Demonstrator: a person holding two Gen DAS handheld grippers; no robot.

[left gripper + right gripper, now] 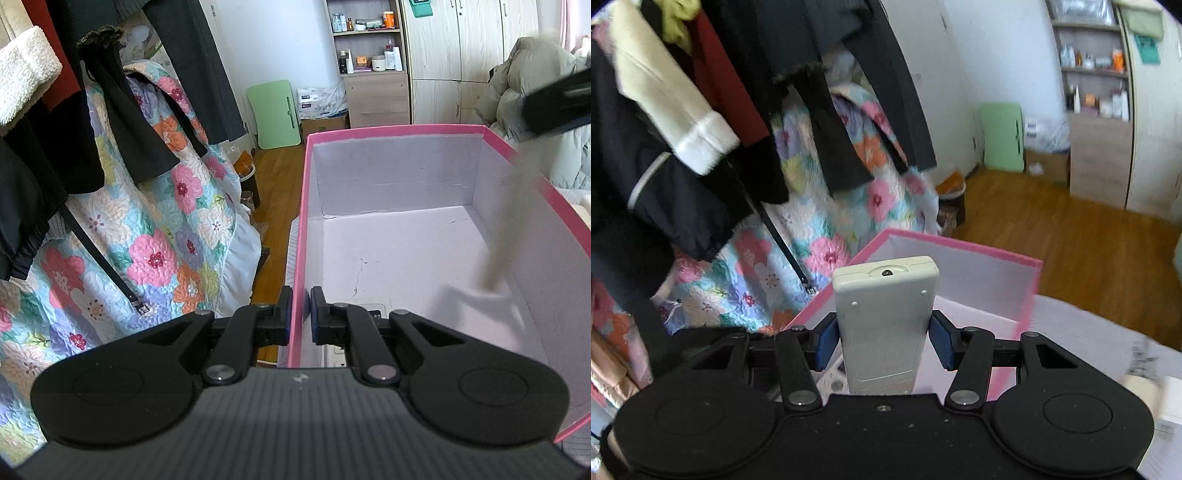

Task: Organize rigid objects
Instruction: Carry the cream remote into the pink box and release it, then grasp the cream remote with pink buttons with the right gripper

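**A:** So where's everything sitting? Mainly curious about the edges and how much room there is.

**B:** The pink box (402, 236) is open on top with a bare pale floor inside, plenty of free space in there. Its left wall runs straight up the middle of the left wrist view, and past that edge there's a drop to the wooden floor (275, 177) and the floral quilt (159, 236) hanging close alongside. Dark clothes (122, 122) dangle above the quilt, so that left side is tight. The far rim looks unobstructed.

**A:** And the left gripper?

**B:** The left gripper (301, 314) has its jaws nearly together, one on each side of the box's left wall. The blue pads (285, 314) sit outside and inside the pink cardboard, pinching it or just about; the gap is basically the wall's thickness.

**A:** Right one?

**B:** The right gripper (882, 341) has its jaws spread about halfway and clamped on a cream remote control (884, 317), pads pressing its two long sides. The remote points forward along the fingers, back side up, its front end hanging over the near corner of the box. In the left view there's a blurry pale streak over the box's right wall, likely that same remote, but it's too smeared to be sure.
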